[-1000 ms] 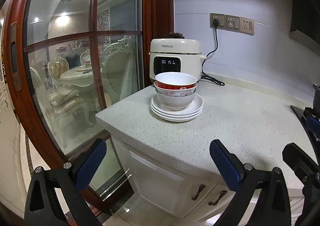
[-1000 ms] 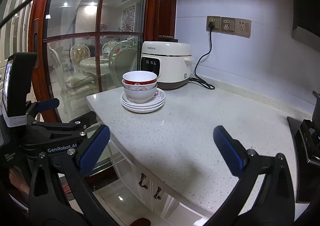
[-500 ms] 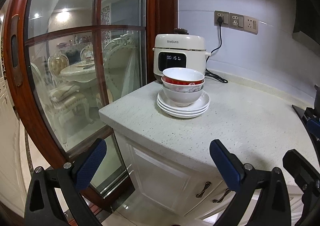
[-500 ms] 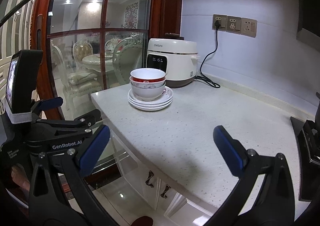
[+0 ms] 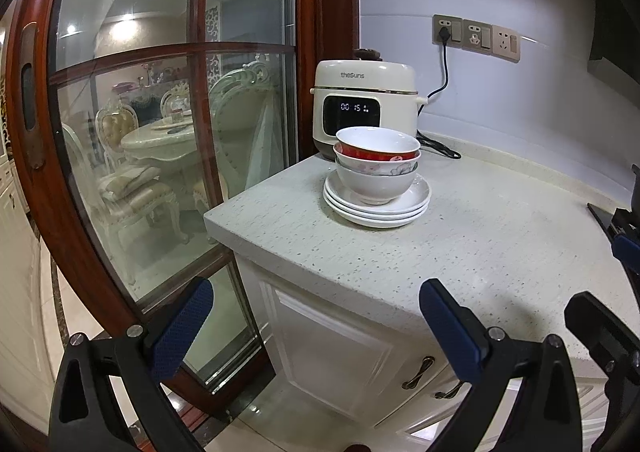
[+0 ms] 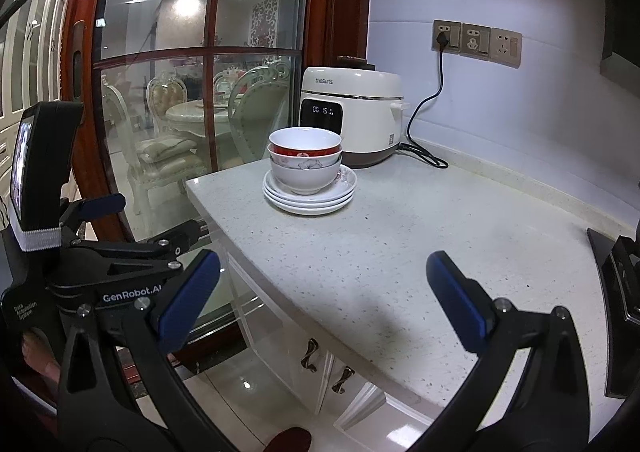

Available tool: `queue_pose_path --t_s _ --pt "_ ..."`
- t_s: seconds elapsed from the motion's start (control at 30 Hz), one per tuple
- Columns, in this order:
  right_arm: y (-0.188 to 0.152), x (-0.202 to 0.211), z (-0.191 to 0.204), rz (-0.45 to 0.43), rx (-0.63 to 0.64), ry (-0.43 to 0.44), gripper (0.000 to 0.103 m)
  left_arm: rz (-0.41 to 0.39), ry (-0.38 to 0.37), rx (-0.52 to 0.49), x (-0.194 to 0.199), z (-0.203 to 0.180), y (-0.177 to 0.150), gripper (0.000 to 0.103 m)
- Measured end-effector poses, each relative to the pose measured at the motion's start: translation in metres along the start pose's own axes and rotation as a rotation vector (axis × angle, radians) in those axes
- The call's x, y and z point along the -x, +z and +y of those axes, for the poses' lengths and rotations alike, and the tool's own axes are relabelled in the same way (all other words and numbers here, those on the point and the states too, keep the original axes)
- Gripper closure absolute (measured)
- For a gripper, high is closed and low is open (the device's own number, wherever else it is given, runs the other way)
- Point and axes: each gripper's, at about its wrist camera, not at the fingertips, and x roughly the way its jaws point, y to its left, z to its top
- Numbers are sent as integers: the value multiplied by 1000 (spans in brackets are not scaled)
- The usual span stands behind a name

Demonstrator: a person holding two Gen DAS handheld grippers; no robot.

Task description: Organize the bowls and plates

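Observation:
A stack of white plates (image 5: 376,209) sits near the left end of the speckled counter (image 5: 460,244). Three nested bowls (image 5: 377,167) stand on the plates; the top one has a red band. The same plates (image 6: 309,199) and bowls (image 6: 305,161) show in the right wrist view. My left gripper (image 5: 316,316) is open and empty, held off the counter's front corner, well short of the stack. My right gripper (image 6: 322,292) is open and empty over the counter's front edge. The left gripper's body shows at the left of the right wrist view (image 6: 120,260).
A white rice cooker (image 5: 366,103) stands right behind the stack, its cord running to wall sockets (image 5: 476,35). A glass door with a red wood frame (image 5: 180,131) borders the counter's left end. A black stove edge (image 6: 612,252) lies at the far right. Cabinet doors (image 5: 332,344) are below.
Both grippers have drifted to the left, so the stack and cooker sit further right in both views. Both stay open and empty. The dishes have not moved.

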Motion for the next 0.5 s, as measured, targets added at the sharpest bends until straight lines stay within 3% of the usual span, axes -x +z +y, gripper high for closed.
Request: queue_pose_path --t_s 0.5 --pt "-1 -1 5 10 2 8 0 4 10 8 1 3 -2 0"
